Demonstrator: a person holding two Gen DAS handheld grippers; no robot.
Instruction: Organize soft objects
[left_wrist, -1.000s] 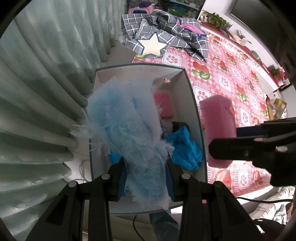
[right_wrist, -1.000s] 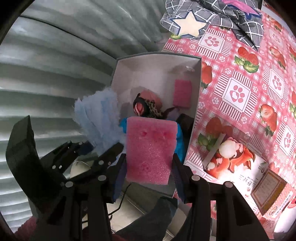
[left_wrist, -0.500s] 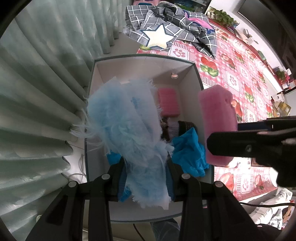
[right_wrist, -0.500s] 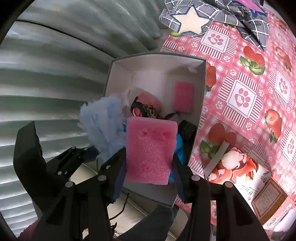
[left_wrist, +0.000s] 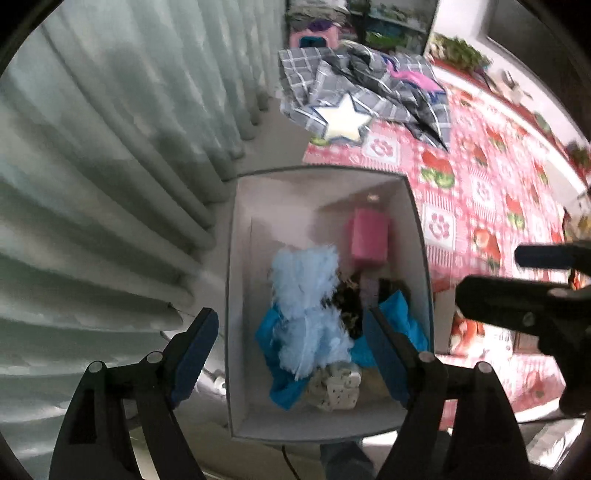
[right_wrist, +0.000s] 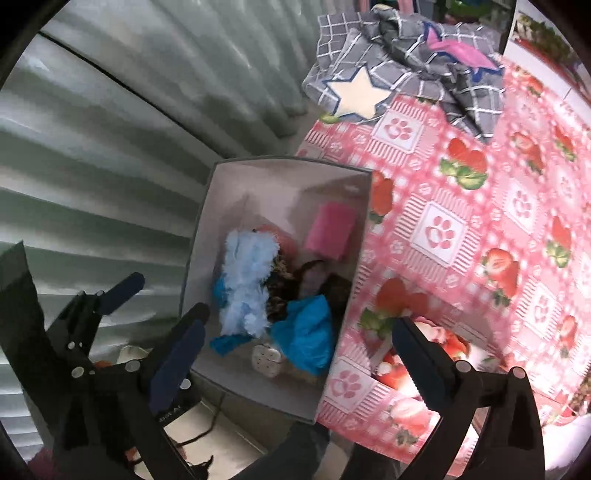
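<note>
Fluffy pale-blue plush (left_wrist: 308, 308) lies in the white box (left_wrist: 236, 295) beside a pink sponge (left_wrist: 369, 238) — the drop-off step. Left tool (left_wrist: 291, 350) and right tool (right_wrist: 297, 350) are both opening, nothing between them; next comes fetching another soft item — perhaps the grey checked cloth (right_wrist: 413, 74) on the far worktop (right_wrist: 517, 221).

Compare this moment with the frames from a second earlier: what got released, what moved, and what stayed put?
The left gripper let go of the fluffy light-blue item, which now lies inside the white box; its jaws are opening, nothing between them. The right gripper no longer holds its pink foam block, jaws likewise opening and empty. The pink sponge in the box and grey checked cloth stayed put.
</note>
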